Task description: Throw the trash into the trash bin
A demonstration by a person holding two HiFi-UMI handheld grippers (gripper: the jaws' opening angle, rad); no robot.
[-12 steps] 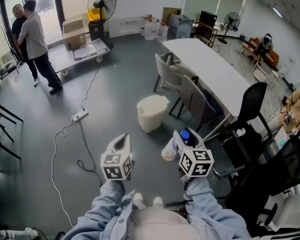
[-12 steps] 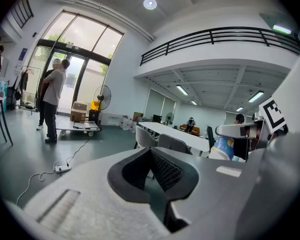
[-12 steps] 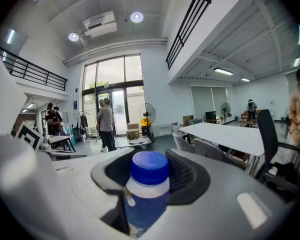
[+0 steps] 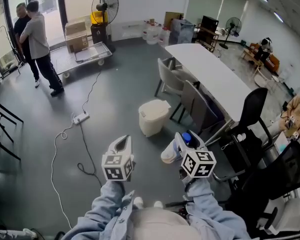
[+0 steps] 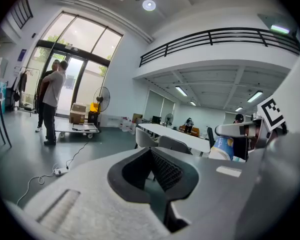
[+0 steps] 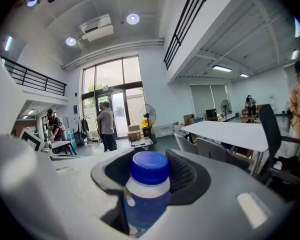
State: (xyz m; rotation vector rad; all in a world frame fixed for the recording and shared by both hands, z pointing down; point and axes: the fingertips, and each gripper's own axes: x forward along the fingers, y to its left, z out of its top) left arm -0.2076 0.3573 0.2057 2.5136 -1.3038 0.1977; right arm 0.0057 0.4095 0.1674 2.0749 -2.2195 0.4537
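Transport is the step: our right gripper (image 4: 182, 140) grips a bottle (image 6: 146, 185), our left gripper (image 5: 159, 178) sits closed, empty. Next we should reach the bin (image 4: 152, 116) and release.

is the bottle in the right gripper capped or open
Capped: the blue cap sits squarely on top of the bottle in the right gripper view.

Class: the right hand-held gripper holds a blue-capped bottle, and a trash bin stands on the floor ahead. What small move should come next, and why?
Probably carry the right hand-held gripper forward and slightly left toward the trash bin. Its jaws are closed on the bottle, but the bin stands ahead of it on the floor, not yet under the bottle.
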